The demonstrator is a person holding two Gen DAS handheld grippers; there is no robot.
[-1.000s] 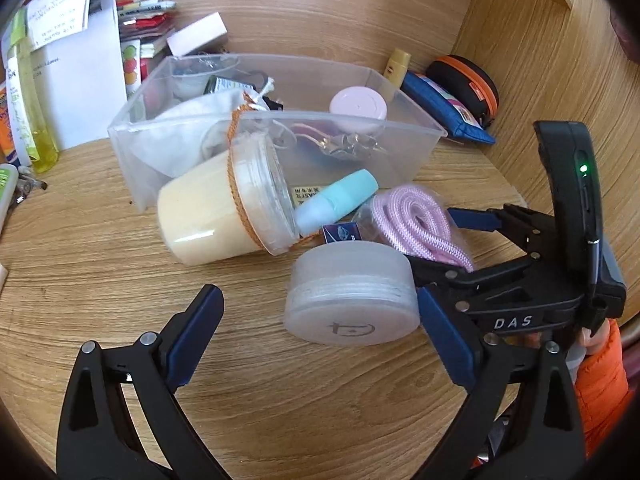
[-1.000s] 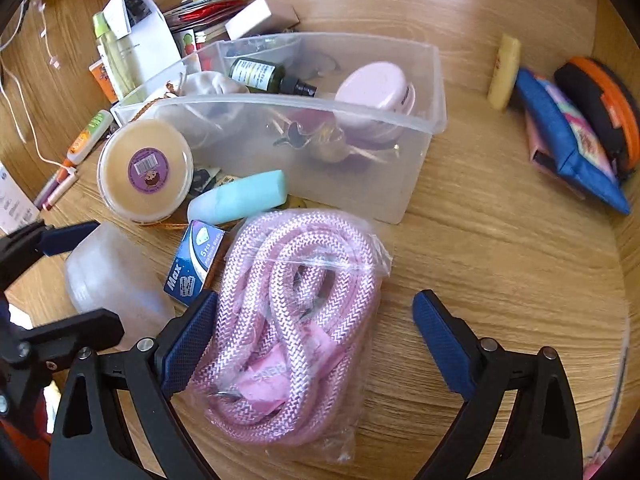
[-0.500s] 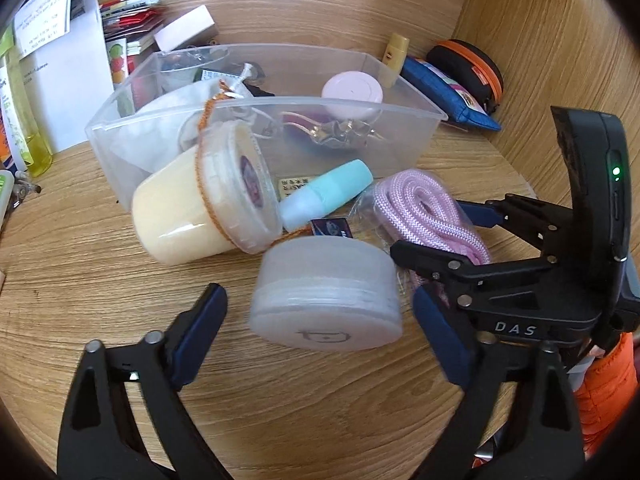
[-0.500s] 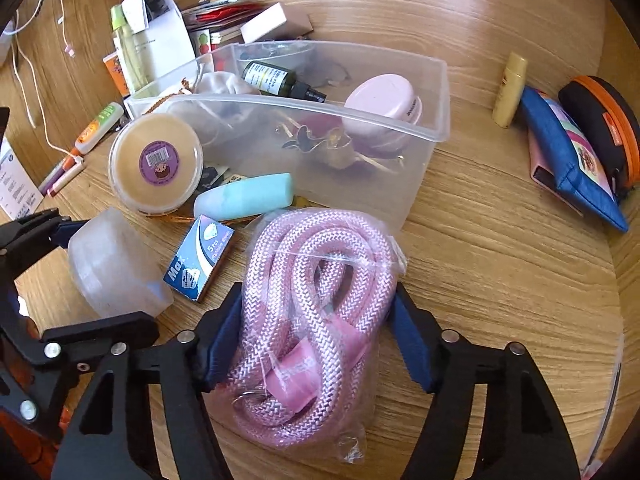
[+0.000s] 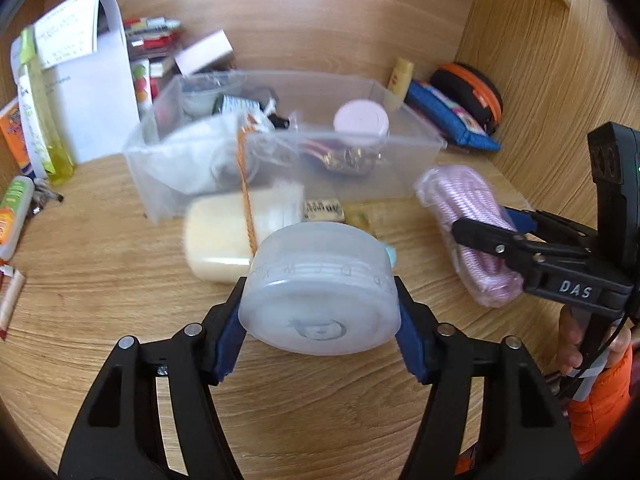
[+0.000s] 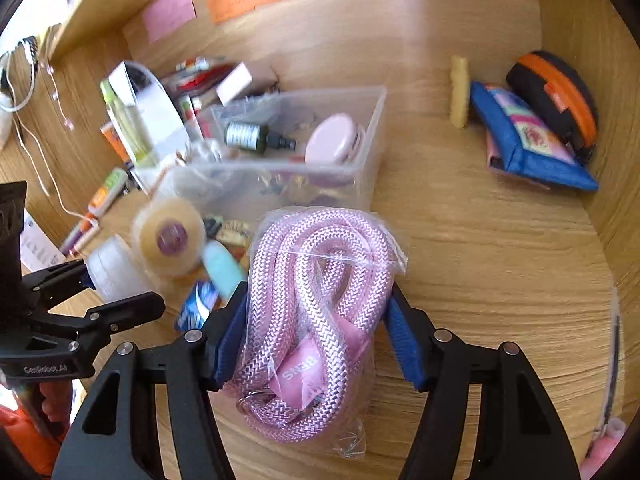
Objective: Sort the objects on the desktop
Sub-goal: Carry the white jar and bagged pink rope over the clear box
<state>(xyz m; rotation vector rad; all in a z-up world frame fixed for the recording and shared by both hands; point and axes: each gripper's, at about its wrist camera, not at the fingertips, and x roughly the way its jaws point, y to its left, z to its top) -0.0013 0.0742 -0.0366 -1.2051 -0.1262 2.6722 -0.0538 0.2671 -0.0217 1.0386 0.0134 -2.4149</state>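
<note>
Left tongs (image 5: 320,320) are clamped on the frosted round jar (image 5: 322,292); right tongs (image 6: 318,332) are clamped on the bagged pink rope (image 6: 316,320), near the clear bin (image 6: 372,152).

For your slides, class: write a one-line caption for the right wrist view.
Right gripper clamps bagged pink rope before the clear bin.

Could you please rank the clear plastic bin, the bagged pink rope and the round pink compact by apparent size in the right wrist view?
1. Bagged pink rope, though it is nearest the camera, so this is unsure.
2. Clear plastic bin.
3. Round pink compact, clearly smallest.
</note>
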